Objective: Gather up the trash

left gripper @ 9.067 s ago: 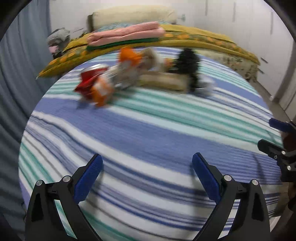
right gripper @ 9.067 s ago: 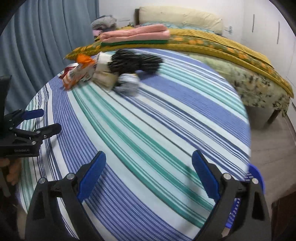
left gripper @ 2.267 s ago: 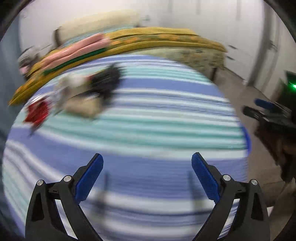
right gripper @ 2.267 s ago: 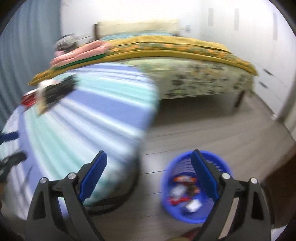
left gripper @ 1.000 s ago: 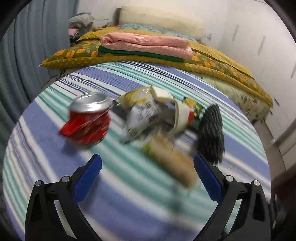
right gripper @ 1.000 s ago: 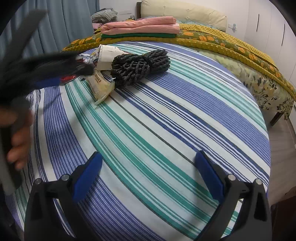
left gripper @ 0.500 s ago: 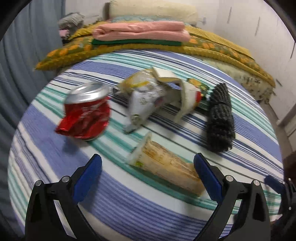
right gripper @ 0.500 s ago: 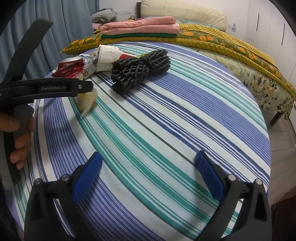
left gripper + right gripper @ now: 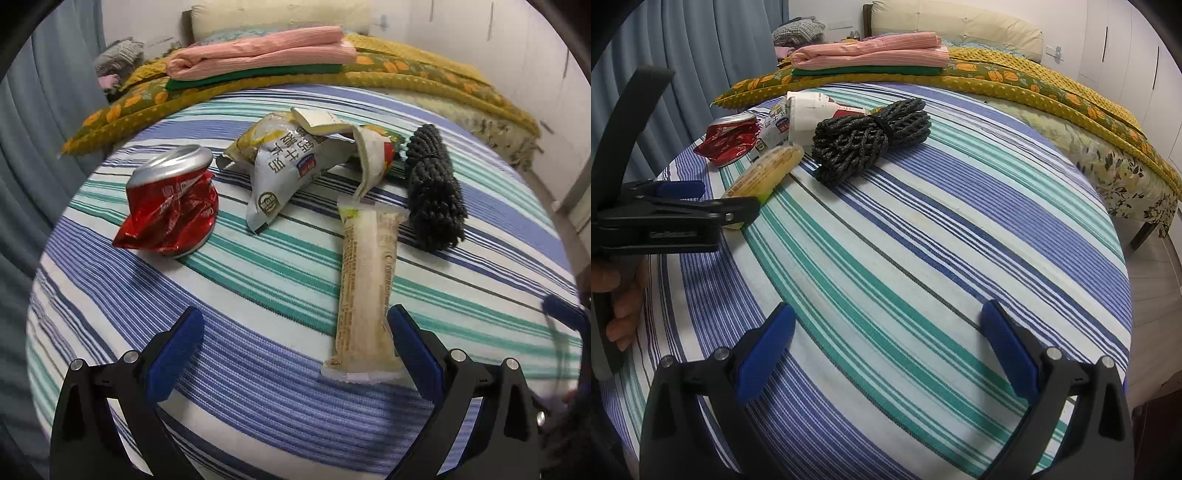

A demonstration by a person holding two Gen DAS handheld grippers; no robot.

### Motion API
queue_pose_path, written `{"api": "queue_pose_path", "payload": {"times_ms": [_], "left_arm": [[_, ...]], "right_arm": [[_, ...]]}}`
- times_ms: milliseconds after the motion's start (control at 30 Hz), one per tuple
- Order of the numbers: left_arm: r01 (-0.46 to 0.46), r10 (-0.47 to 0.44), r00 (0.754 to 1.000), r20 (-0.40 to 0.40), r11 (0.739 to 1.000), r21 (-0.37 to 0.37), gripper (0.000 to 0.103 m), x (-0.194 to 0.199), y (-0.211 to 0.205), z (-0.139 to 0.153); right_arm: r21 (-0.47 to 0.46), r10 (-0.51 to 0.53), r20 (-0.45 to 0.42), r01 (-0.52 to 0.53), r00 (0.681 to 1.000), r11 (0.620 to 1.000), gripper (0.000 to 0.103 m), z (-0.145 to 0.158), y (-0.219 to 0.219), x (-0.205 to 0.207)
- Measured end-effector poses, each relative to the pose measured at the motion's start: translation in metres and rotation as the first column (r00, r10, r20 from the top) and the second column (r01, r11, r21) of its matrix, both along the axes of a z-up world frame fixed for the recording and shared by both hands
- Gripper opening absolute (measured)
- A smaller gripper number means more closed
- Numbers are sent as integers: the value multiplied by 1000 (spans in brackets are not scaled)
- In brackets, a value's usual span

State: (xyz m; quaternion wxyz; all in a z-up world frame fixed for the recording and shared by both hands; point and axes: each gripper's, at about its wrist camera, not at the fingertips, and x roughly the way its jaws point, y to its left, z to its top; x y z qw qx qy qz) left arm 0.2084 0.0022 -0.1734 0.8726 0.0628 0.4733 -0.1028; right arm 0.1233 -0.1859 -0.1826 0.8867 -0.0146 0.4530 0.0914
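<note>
Both claws are gaping empty as I'm lining my left claw (image 9: 293, 341) on the long wrapper (image 9: 366, 291), lying lengthwise ahead, its near end toward the table's (image 9: 258, 387) near edge, my right claw (image 9: 888, 341) hanging well apart.

Both grippers point forward with jaws wide apart and nothing between them: the left gripper (image 9: 293, 349), gripped by a hand (image 9: 622, 295) around its handle, and the right gripper (image 9: 886, 341) beside it.
</note>
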Motion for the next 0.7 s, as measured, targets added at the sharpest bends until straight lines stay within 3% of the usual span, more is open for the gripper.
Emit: {"api": "queue_pose_path", "payload": {"times_ms": [133, 233, 267, 300, 333, 367, 600, 700], "left_arm": [[64, -64, 998, 23, 998, -19, 96, 4, -9, 2], [126, -126, 992, 24, 992, 10, 71, 4, -25, 4], [146, -146, 989, 25, 989, 8, 54, 2, -27, 5], [170, -170, 985, 25, 985, -3, 46, -2, -29, 6], [176, -176, 984, 25, 984, 3, 27, -5, -30, 7], [180, -180, 983, 21, 984, 5, 23, -8, -29, 8], [119, -121, 992, -17, 989, -83, 27, -44, 9, 11], [141, -141, 990, 8, 988, -63, 63, -53, 8, 10]], "right_arm": [[0, 0, 0, 0, 1000, 1000, 97, 0, 0, 0], [0, -1, 0, 1, 1000, 1000, 97, 0, -1, 0], [1, -2, -1, 2, 1000, 1000, 97, 0, -1, 0], [1, -4, -1, 4, 1000, 1000, 97, 0, -1, 0], [1, -4, -1, 4, 1000, 1000, 97, 0, -1, 0], [1, -5, -1, 5, 1000, 1000, 97, 0, -1, 0], [-1, -9, -1, 9, 1000, 1000, 97, -1, -2, 2], [-1, -9, -1, 9, 1000, 1000, 97, -1, -2, 2]]}}
